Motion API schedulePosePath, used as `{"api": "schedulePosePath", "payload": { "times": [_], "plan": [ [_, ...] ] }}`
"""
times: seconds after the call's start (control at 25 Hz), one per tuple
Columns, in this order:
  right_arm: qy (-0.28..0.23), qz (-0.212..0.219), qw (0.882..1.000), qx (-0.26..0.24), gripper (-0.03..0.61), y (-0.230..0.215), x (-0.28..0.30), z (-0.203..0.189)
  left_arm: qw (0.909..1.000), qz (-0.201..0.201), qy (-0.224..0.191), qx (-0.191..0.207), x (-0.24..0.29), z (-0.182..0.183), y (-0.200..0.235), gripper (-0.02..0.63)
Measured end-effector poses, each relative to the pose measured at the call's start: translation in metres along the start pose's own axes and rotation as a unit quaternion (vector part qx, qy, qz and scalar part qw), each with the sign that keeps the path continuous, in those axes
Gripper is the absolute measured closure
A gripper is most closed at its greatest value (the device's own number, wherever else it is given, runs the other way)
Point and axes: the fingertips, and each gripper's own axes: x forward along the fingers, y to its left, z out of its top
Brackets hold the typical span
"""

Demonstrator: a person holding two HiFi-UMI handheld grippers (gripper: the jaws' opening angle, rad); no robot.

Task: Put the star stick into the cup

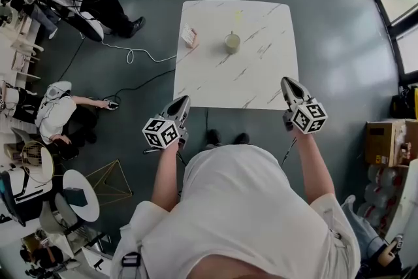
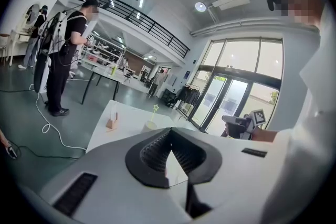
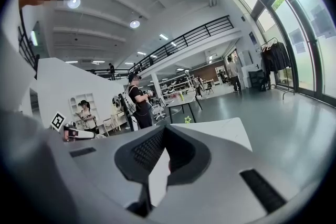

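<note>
A pale cup [image 1: 232, 42] stands near the middle of the white marble table [image 1: 255, 72]. In the left gripper view, the thin stick with a yellow-green star [image 2: 155, 108] rises upright out of the cup [image 2: 150, 125]. The star [image 3: 188, 119] also peeks over the jaws in the right gripper view. My left gripper [image 1: 182, 103] hangs off the table's near left corner, and my right gripper [image 1: 288, 83] is over the near right edge. Both are well short of the cup. Each gripper's jaws meet at the tips with nothing between them [image 2: 170, 131] [image 3: 164, 127].
A small wooden block holder [image 1: 190, 36] sits on the table left of the cup. People stand and sit at the left, with cables [image 1: 130, 52] on the floor. A cardboard box [image 1: 382, 140] is at the right, a round side table [image 1: 81, 193] at lower left.
</note>
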Motion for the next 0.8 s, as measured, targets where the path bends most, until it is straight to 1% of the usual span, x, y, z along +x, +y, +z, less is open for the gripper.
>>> {"api": "schedulePosePath", "payload": {
  "times": [0.16,0.8],
  "plan": [
    [-0.002,-0.004,1.000,0.001,0.554,0.004,0.007,0.003,0.9999,-0.007,0.005,0.005,0.002,0.005,0.005,0.600],
    [0.000,-0.008,1.000,0.003,0.554,0.007,0.015,0.002,0.9999,-0.012,0.009,-0.001,0.008,0.003,0.015,0.600]
  ]
}}
